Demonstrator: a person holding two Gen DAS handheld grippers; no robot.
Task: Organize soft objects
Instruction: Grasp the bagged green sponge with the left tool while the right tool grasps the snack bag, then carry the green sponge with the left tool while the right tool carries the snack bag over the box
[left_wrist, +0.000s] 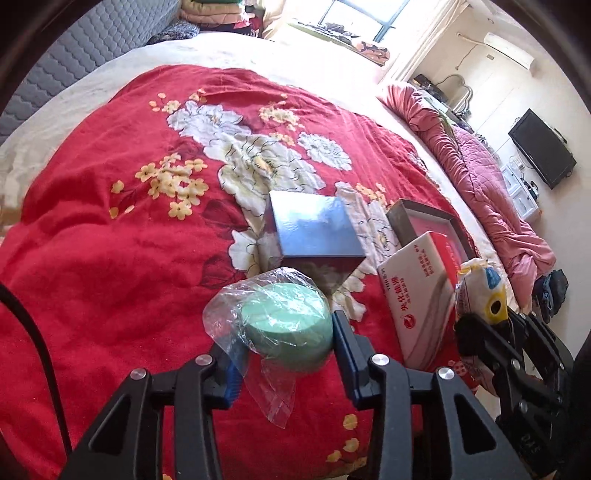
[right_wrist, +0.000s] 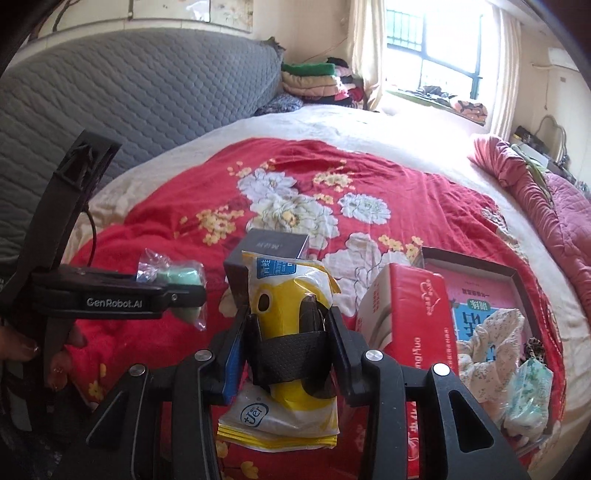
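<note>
Two grippers are loaded, and both are held above the red floral quilted bedspread (left_wrist: 110, 258).

On your left, the left gripper (left_wrist: 288, 345) is clamped on the mint-green round sponge puff in a clear crinkled plastic bag (left_wrist: 286, 325). The puff is a short, soft cylinder; in the left wrist view its flat circular face tilts up and away from you, and its long span lies across the fingers, from one blue pad (left_wrist: 347, 350) to the other. Loose film hangs below the fingers.

Ahead of the puff, a grey box with a glossy blue-silver lid (left_wrist: 314, 230) rests on the bedspread, one corner pointing toward you.

Your right gripper (right_wrist: 290, 332) is clenched on the yellow-and-white soft plastic pouch with a black strap (right_wrist: 291, 325). The pouch's long axis runs along the fingers, its top edge pointing away from you toward the grey box.

Just to the right stands a red-and-white cardboard tissue box (right_wrist: 413, 321). Beyond it lies an open shallow dark-rimmed tray (right_wrist: 517, 275), which holds a cream speckled fabric scrunchie (right_wrist: 491, 339) and a pale blue patterned packet (right_wrist: 532, 391).
</note>
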